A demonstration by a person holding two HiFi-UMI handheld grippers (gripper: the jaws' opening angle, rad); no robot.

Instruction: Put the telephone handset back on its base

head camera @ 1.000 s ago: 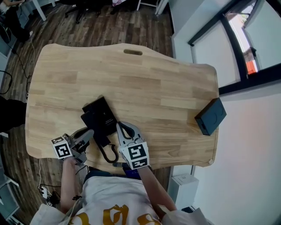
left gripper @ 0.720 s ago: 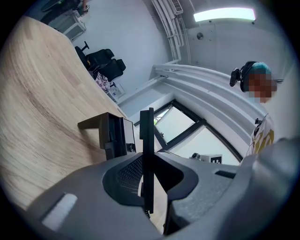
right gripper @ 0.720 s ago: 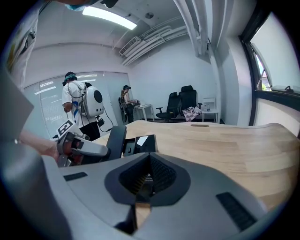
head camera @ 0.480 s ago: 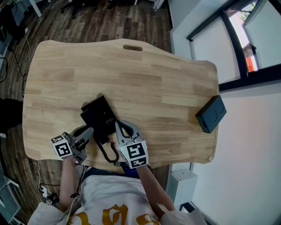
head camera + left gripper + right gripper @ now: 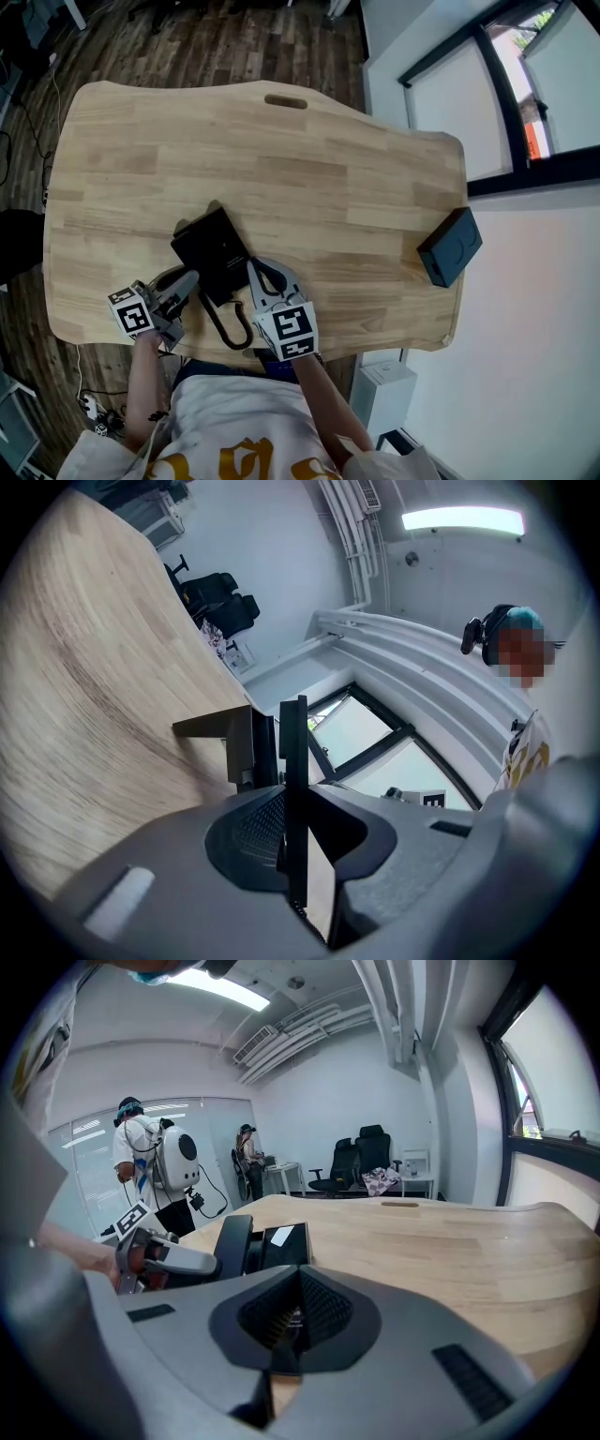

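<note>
The black telephone base [image 5: 214, 246] lies near the table's front edge, with a white label on it [image 5: 281, 1246]. The handset [image 5: 230, 1241] stands against the base's left side, and its coiled cord [image 5: 230, 326] loops toward the table edge. My left gripper [image 5: 187, 281] is shut on the handset, which shows as a dark slab [image 5: 293, 761] between the jaws. My right gripper [image 5: 255, 267] sits just right of the base's near corner. Its jaws [image 5: 298, 1321] are shut with nothing in them.
A black box [image 5: 450, 246] sits near the table's right edge. A slot handle [image 5: 284, 101] is cut into the far edge. The wooden tabletop [image 5: 309, 187] stretches wide beyond the phone. People and office chairs stand far off in the room.
</note>
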